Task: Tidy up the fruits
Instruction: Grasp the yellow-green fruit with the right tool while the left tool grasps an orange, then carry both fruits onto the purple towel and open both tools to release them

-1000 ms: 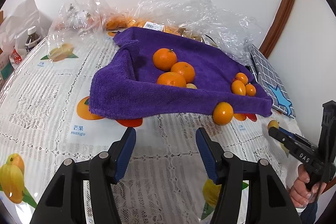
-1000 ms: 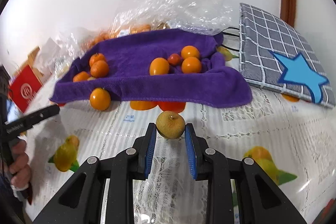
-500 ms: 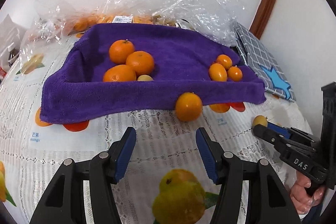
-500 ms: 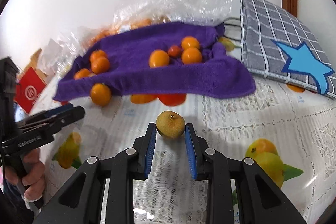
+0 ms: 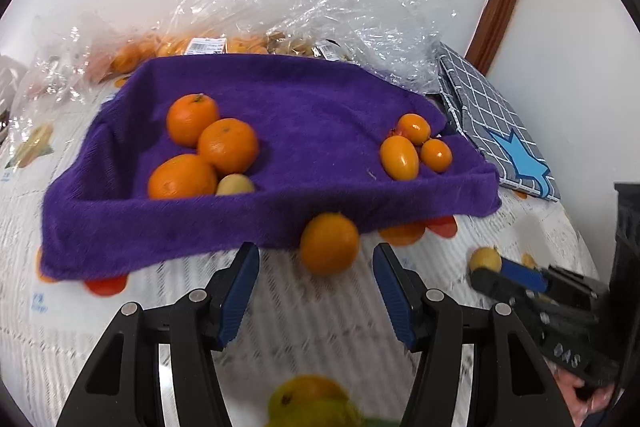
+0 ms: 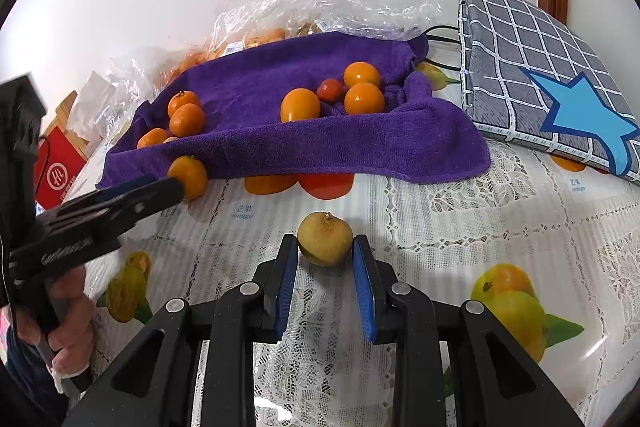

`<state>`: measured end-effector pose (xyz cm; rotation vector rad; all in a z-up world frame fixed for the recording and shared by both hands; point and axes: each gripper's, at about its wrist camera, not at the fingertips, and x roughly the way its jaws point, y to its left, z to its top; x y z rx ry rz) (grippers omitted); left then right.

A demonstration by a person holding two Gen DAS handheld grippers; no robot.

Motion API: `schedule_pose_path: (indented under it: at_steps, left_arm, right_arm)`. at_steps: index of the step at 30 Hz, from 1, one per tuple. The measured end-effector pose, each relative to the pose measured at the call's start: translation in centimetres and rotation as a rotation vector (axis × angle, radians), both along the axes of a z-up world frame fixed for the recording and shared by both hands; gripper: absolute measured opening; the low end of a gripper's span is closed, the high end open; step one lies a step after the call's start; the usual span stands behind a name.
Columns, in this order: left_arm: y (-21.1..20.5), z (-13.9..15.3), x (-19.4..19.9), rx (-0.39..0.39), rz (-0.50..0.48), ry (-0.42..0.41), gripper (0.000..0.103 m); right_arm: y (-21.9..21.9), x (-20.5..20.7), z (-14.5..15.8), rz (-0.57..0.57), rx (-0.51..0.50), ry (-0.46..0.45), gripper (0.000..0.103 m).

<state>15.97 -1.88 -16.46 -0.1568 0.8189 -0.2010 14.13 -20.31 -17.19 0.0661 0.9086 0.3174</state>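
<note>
Fruits lie on the purple towel (image 5: 304, 115): three large oranges (image 5: 228, 145) at 9 o'clock, smaller ones (image 5: 399, 158) at 3. Since a second ago the left claw (image 5: 316, 291), spread and empty, has slid toward the loose orange (image 5: 329, 243) on the bench (image 6: 460, 227). The right claw (image 6: 325, 259) pinches a yellowish fruit (image 6: 325, 238).

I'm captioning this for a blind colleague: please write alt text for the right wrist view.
The right gripper is shut on a small yellow-green fruit above a lace tablecloth. Beyond it a purple towel holds oranges and smaller orange fruits, and the left gripper reaches toward a loose orange at its edge.
</note>
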Motion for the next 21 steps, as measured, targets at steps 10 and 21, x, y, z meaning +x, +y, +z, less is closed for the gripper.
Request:
schedule_pose_path:
  at_steps: [10,21]
  left_arm:
    - [0.5,-0.4,0.9,-0.093,-0.003,0.015,0.031]
    - [2.7,0.3,-0.2,-0.213,0.058,-0.042,0.031]
  right_arm:
    - [0.1,0.2,-0.1,0.014,0.013,0.002,0.028]
    - [-0.2,-0.2,0.2,0.045,0.064,-0.02,0.028]
